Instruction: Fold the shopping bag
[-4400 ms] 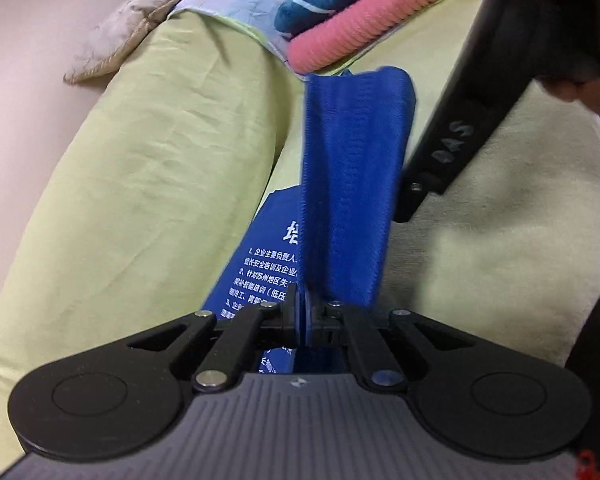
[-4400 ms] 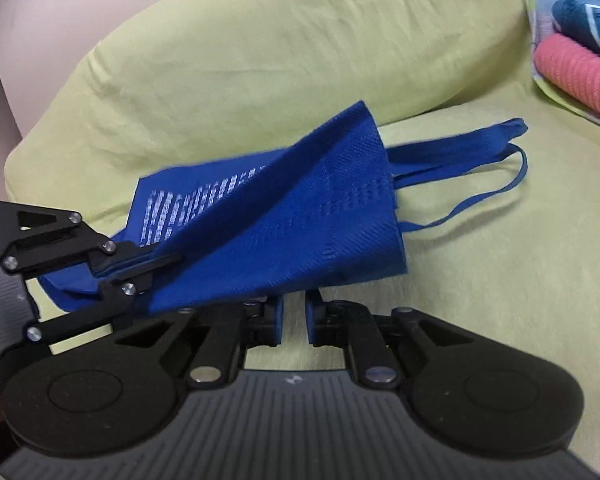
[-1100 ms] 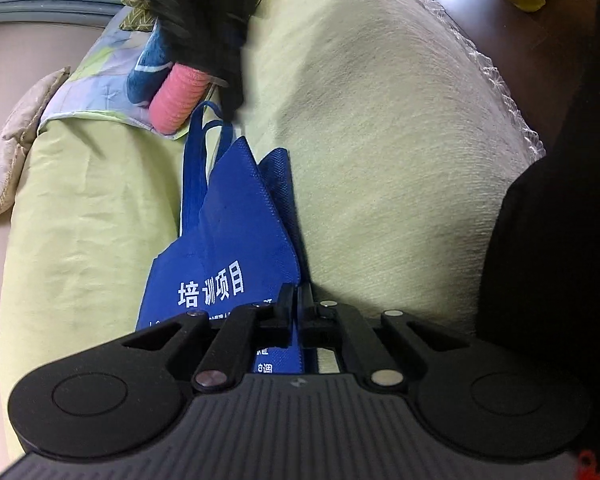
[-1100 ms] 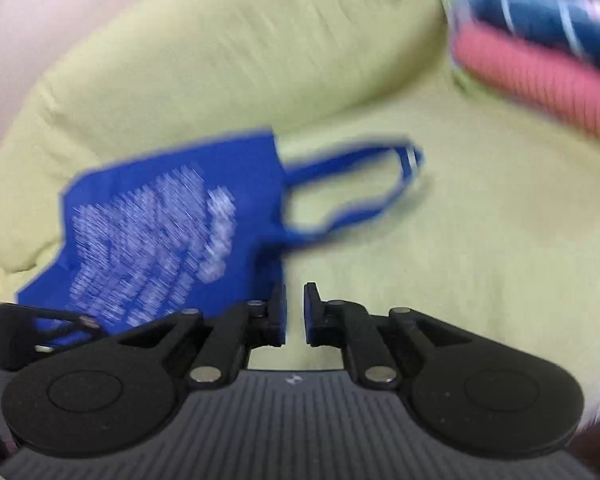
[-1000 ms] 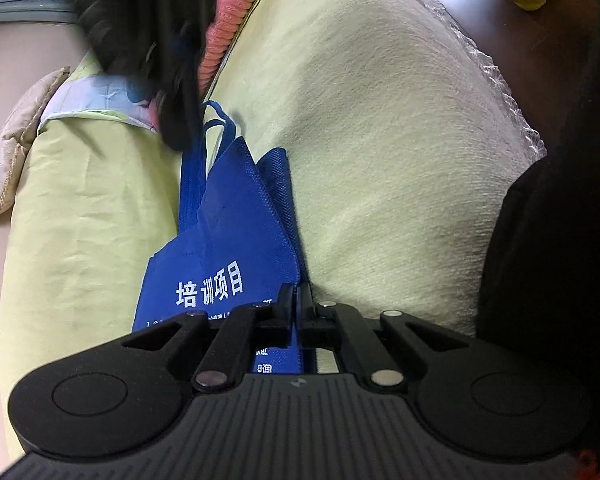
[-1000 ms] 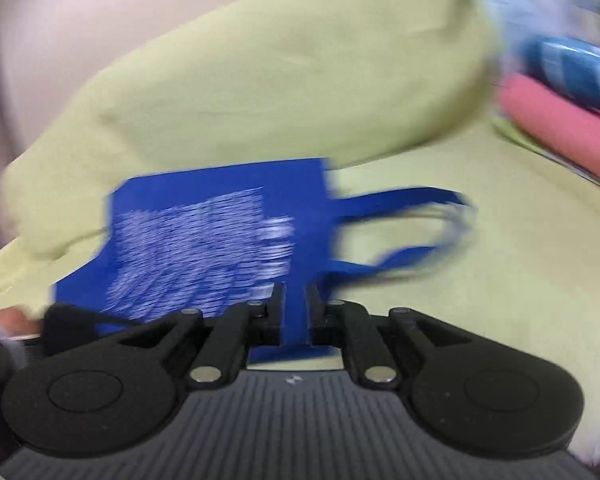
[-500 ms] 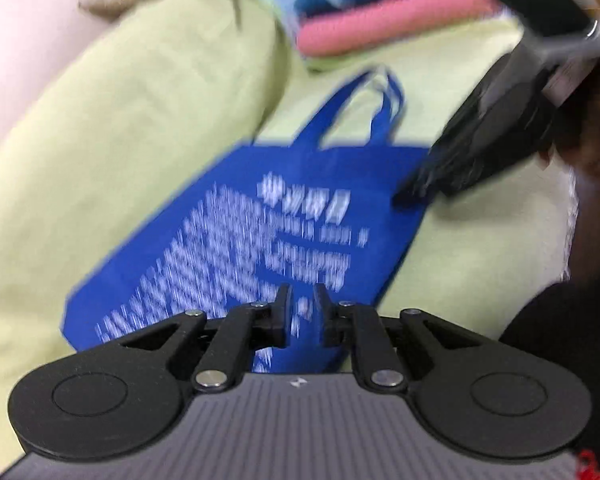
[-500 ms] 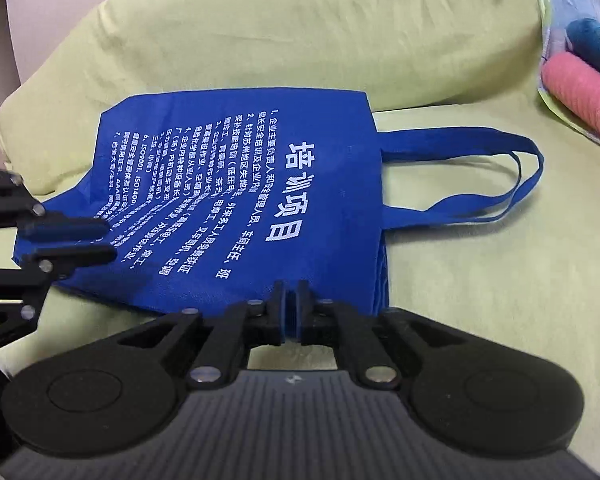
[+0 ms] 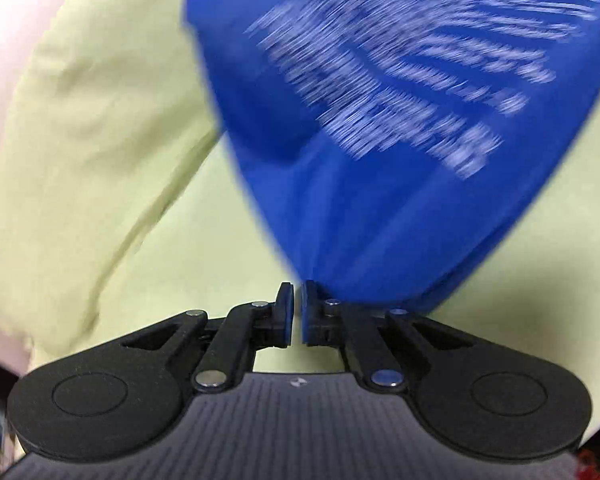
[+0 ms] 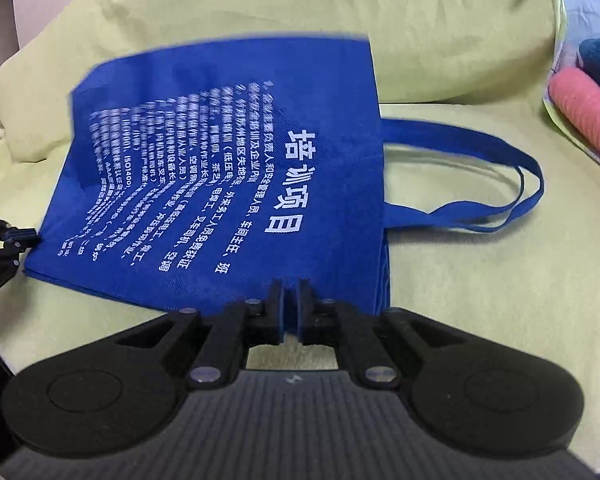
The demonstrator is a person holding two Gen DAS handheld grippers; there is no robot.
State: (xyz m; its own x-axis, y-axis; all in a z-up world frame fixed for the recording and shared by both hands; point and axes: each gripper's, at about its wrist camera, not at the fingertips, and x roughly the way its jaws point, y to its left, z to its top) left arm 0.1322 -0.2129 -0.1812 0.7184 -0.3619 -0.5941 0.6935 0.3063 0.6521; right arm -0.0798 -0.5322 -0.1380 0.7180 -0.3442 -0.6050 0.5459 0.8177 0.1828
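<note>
Right gripper (image 10: 291, 286): jaws pinched on the near edge of the blue shopping bag (image 10: 236, 168). Left gripper (image 9: 294, 290): jaws narrow, at the bag's corner; whether cloth is caught, cannot tell. Bag: on the yellow-green sofa (image 10: 480, 272), white print up, handles (image 10: 500, 184) trailing toward the pink roll (image 10: 584, 114).

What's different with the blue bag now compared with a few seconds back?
The blue bag, bunched and held up before, was spread flat on the green sofa with its printed side up. The right gripper has since shut on its near edge, and the left gripper is pinching a corner and lifting it. The handles still trail toward the pink roll.
</note>
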